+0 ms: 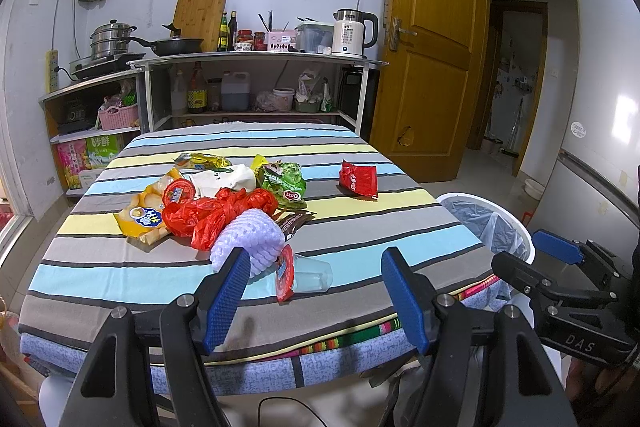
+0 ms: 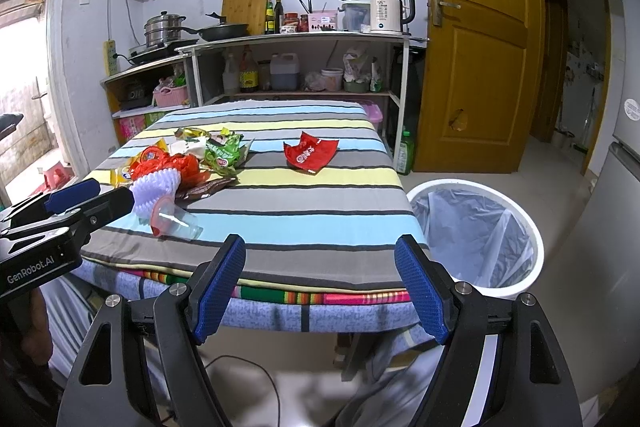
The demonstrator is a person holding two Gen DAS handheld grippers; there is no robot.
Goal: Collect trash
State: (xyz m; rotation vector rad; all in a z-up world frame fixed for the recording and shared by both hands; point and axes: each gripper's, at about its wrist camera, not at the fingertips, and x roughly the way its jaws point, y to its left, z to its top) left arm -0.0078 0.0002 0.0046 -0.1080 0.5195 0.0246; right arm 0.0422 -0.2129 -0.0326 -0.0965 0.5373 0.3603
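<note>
A heap of trash lies on the striped table (image 1: 360,227): a red plastic bag (image 1: 218,213), a white foam net (image 1: 250,239), a clear cup with a red lid (image 1: 306,277), a green wrapper (image 1: 286,181) and a yellow snack bag (image 1: 144,215). A red wrapper (image 1: 359,179) (image 2: 311,155) lies apart to the right. My left gripper (image 1: 316,301) hangs open above the near table edge, just short of the cup. My right gripper (image 2: 320,287) is open over the table's front edge, empty. A white bin (image 2: 476,235) with a grey liner stands right of the table.
Shelves (image 1: 256,83) with pots, bottles and a kettle (image 1: 354,33) stand behind the table. A wooden door (image 1: 432,47) stands open at the right, and a fridge (image 1: 600,107) is at the far right. Bare floor lies around the bin.
</note>
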